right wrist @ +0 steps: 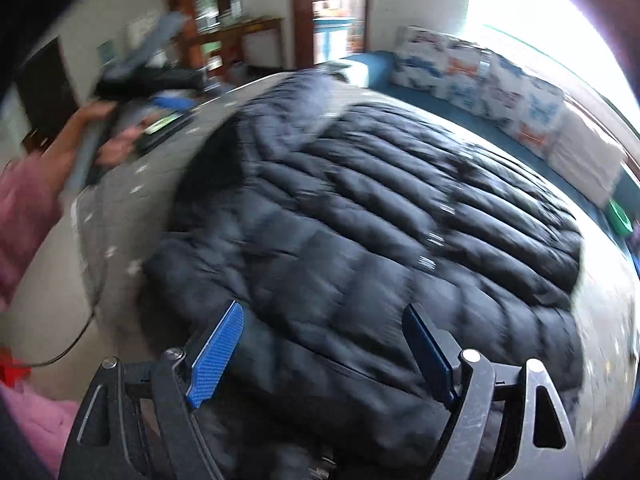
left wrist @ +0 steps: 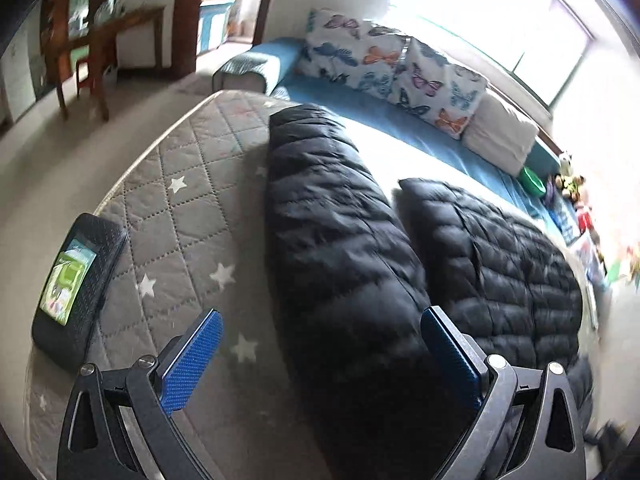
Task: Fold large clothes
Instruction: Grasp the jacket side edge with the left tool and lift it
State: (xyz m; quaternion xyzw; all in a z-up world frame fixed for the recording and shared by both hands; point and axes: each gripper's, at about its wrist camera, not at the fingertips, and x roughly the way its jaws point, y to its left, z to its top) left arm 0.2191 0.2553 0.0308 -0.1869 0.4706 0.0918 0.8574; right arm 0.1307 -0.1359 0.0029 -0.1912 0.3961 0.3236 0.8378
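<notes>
A black quilted puffer jacket [left wrist: 344,240] lies spread on a grey star-patterned quilt [left wrist: 188,216]. In the left wrist view one long part of it runs away from me, with its wider body [left wrist: 500,256] to the right. My left gripper [left wrist: 320,344] hovers open over the near end of that long part, blue pads [left wrist: 192,360] wide apart and nothing pinched. In the blurred right wrist view the jacket [right wrist: 360,220] fills the middle. My right gripper [right wrist: 324,344] stands open above its near edge, empty. The left gripper [right wrist: 120,92], held by a hand, shows far left.
A dark phone-like device [left wrist: 76,284] lies on the quilt's left edge. Butterfly pillows [left wrist: 380,64] and a white pillow [left wrist: 500,136] line a blue bench under the bright window. Small toys [left wrist: 568,184] sit at the right. A wooden table [left wrist: 100,40] stands on the floor beyond.
</notes>
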